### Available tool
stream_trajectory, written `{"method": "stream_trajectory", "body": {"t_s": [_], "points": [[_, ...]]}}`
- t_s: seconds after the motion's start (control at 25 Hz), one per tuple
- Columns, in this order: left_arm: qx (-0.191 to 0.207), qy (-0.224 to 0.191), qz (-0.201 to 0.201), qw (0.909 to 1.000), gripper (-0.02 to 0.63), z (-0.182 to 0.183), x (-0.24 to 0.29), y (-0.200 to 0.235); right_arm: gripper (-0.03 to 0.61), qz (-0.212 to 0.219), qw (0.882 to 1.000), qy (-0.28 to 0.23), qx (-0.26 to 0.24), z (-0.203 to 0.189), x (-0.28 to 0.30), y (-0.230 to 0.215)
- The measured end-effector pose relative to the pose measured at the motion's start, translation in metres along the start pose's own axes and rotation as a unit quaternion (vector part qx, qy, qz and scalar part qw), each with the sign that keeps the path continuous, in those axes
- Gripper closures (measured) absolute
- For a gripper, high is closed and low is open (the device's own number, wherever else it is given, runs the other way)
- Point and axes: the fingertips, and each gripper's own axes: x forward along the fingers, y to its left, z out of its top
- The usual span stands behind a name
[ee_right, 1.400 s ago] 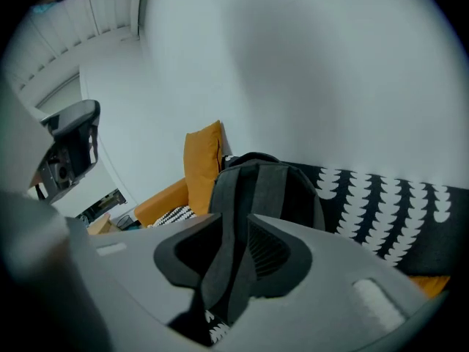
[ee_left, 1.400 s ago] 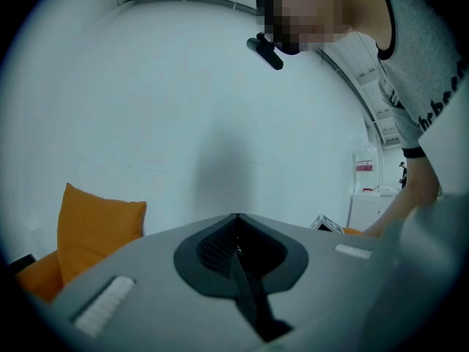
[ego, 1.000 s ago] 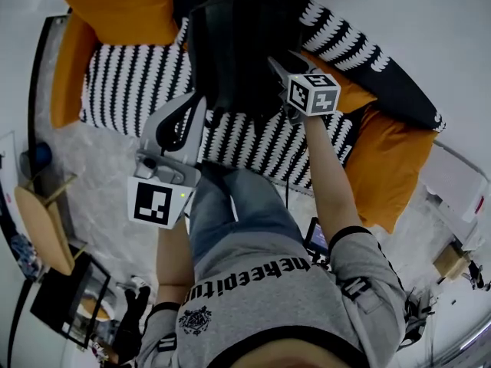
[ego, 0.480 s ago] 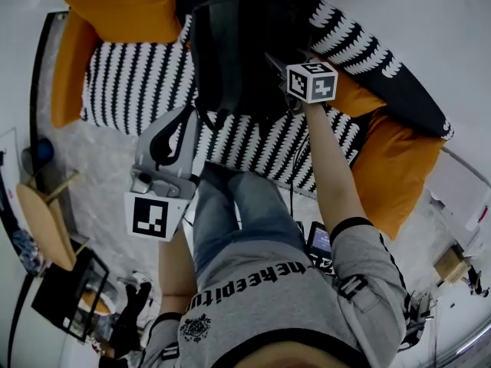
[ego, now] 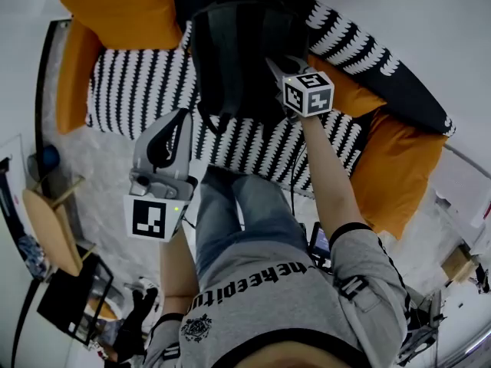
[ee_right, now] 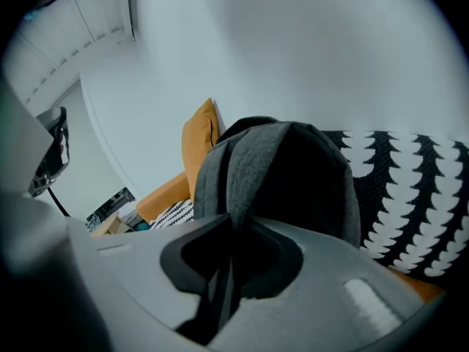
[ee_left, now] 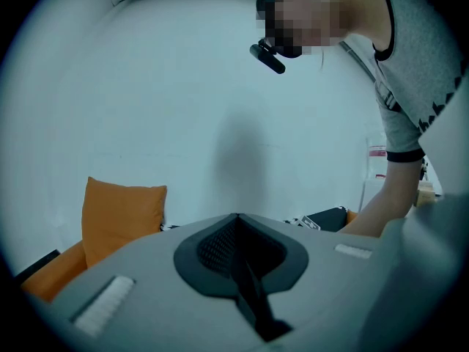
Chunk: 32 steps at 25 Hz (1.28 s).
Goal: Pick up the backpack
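Note:
A dark grey backpack stands upright on the sofa against its back. My right gripper is at the backpack's right side. In the right gripper view its jaws are closing and a grey strap of the backpack runs down between them, pinched by my right gripper. My left gripper hovers over the sofa's front edge, short of the backpack and apart from it. In the left gripper view my left gripper has its fingers together with nothing between them.
The sofa has a black-and-white patterned cover and orange cushions at the back left, left end and right. A wooden stool and a black crate stand on the floor at the left.
The right gripper has dipped a little against the backpack's right side. The left gripper has drifted slightly towards the sofa edge. The backpack has stayed in place.

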Motion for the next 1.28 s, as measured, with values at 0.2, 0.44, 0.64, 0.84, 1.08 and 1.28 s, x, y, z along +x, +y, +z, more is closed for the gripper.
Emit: {"method": "stream_trajectory", "body": {"t_s": [0.2,0.44,0.64,0.84,1.08,1.28], "points": [[0.008,-0.018,-0.014,0.9997,0.595,0.016,-0.004,-0.007,0.546,-0.013,0.999,-0.025,-0.028,0.021,-0.026,0.023],[0.020,-0.041,-0.029,0.9985,0.595,0.035,-0.013,-0.013,0.546,-0.032,0.995,-0.059,-0.080,0.050,-0.057,0.047],[0.027,-0.064,-0.039,0.9968,0.595,0.052,-0.026,-0.015,0.546,-0.052,0.991,-0.086,-0.091,0.063,-0.084,0.068],[0.034,-0.081,-0.054,0.9947,0.595,0.067,-0.039,-0.019,0.545,-0.068,0.986,-0.116,-0.095,0.073,-0.112,0.092],[0.053,-0.088,-0.075,0.9919,0.595,0.080,-0.055,-0.024,0.546,-0.082,0.981,-0.151,-0.089,0.083,-0.144,0.122],[0.058,-0.106,-0.094,0.9882,0.595,0.093,-0.066,-0.030,0.546,-0.093,0.976,-0.177,-0.090,0.086,-0.170,0.150]]}}
